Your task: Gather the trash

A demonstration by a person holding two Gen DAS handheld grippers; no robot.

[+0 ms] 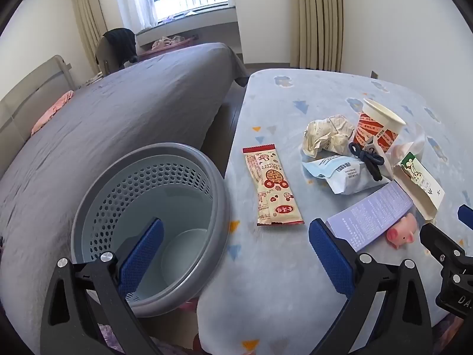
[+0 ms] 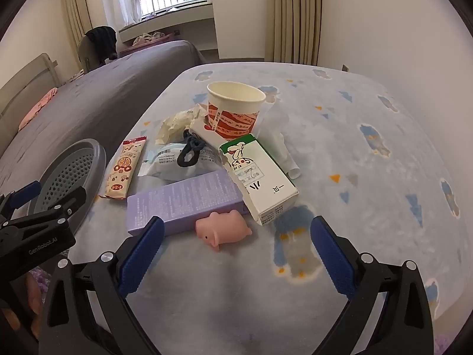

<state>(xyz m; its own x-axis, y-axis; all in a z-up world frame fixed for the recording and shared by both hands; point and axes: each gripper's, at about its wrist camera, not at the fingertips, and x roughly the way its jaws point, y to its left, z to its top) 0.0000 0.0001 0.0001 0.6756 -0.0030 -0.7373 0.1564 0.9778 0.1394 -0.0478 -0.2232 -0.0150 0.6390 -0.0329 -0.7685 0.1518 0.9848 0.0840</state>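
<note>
A light blue patterned cloth covers the table (image 1: pixel 275 281), and litter lies on it. There is a red-and-cream snack wrapper (image 1: pixel 272 189), crumpled paper (image 1: pixel 328 136), a red-and-white paper cup (image 1: pixel 378 130) and a blue-white pouch (image 1: pixel 340 174) with a dark cord (image 1: pixel 366 159) on it. A white carton (image 2: pixel 260 177), a lavender box (image 2: pixel 186 201) and a pink toy pig (image 2: pixel 221 227) lie nearest. A grey perforated bin (image 1: pixel 147 207) stands left of the table. My left gripper (image 1: pixel 236 236) hangs open over the bin's rim and the table edge. My right gripper (image 2: pixel 236 233) is open just short of the pig. Neither holds anything.
A bed with a grey sheet (image 1: pixel 118 112) runs along the left, right behind the bin. Curtains (image 1: pixel 319 17) and a window sill (image 1: pixel 189 26) are at the back. The right part of the table (image 2: pixel 384 177) bears only the cloth.
</note>
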